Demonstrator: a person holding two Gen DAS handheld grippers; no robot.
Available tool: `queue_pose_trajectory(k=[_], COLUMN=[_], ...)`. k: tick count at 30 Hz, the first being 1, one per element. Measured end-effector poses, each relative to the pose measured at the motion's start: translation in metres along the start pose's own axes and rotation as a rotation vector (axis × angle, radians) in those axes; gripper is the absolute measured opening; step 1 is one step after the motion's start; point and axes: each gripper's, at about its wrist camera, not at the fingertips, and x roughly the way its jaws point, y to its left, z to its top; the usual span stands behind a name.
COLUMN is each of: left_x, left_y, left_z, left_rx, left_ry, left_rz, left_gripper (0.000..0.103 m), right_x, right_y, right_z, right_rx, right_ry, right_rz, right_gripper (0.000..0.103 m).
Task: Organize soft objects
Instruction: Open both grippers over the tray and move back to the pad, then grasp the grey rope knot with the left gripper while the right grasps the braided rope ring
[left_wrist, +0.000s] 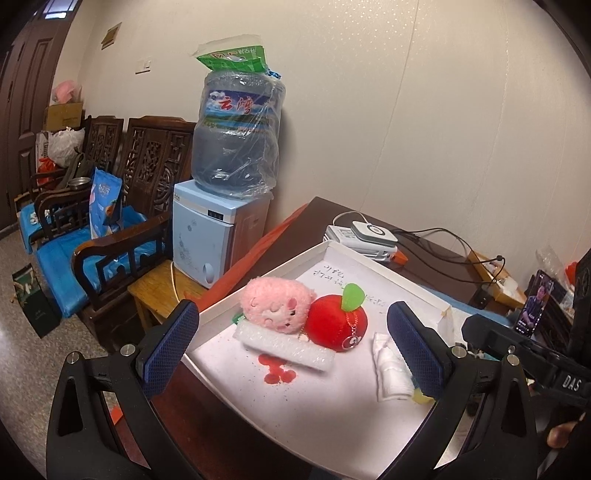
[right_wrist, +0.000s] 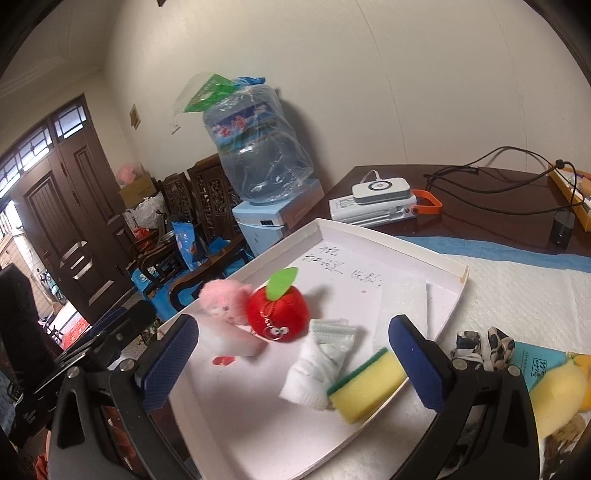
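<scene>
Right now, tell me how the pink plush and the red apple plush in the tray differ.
The pink plush is pale pink and shaggy; the red apple plush is bright red and smooth. The apple plush carries a green leaf and a metal keychain tag; the pink plush shows neither. The pink plush leans on a white foam strip, the apple plush beside it, nearer the folded white cloth. Both are rounded soft toys touching inside the white tray.
</scene>
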Motion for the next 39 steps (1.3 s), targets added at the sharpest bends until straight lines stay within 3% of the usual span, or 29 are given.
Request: queue_pose_trajectory(k=[13,19,22,26,29,33,37,38,39], left_x=[-0.008,-0.003,0.0,0.003,0.006,0.02,0.037,0.041,0.044], left_y=[-0.033,-0.07,-0.1,-0.149,-0.183,-0.211,-0.228,-0.233,-0.236], left_z=[-0.011,-0.025,-0.037,-0.06,-0.079,-0.102,-0.109,-0.11,-0.111], left_rx=[0.057,0.133,0.22,0.345,0.436,0.534,0.559,0.561,0.564], left_ry=[0.03,0.083,0.13,0.23,0.285,0.351,0.411,0.422,0.431], left_rz=[-0.07,-0.155,-0.235,-0.376,-0.429,-0.407,-0.409,-0.411,-0.413], left_gripper=[0.103,0.103,0.103,0.103,0.103,0.103,0.103,0.103,0.103], right_x=[-0.044,-0.09,-0.112,-0.119,-0.11,-0.092,-0.077,-0.077,-0.078], right_y=[-0.024,-0.084,-0.118,-0.152,-0.162,-0.164,-0.164,-0.165,-0.165], right_z=[-0.012,-0.025,-0.038,-0.059,-0.072,-0.084,-0.087,-0.086,-0.086], right_rx=[0.051,0.12,0.13,0.115,0.089,0.046,0.017,0.024,0.028], right_ry=[-0.052,-0.087,-0.09,0.025,0.121,0.203,0.254,0.252,0.249], right_rz=[-0.019,-0.144,-0.234,-0.334,-0.381,-0.4,-0.407,-0.396,-0.39], right_gripper=[0.103,0.103,0.103,0.103,0.103,0.103,0.101,0.097,0.079])
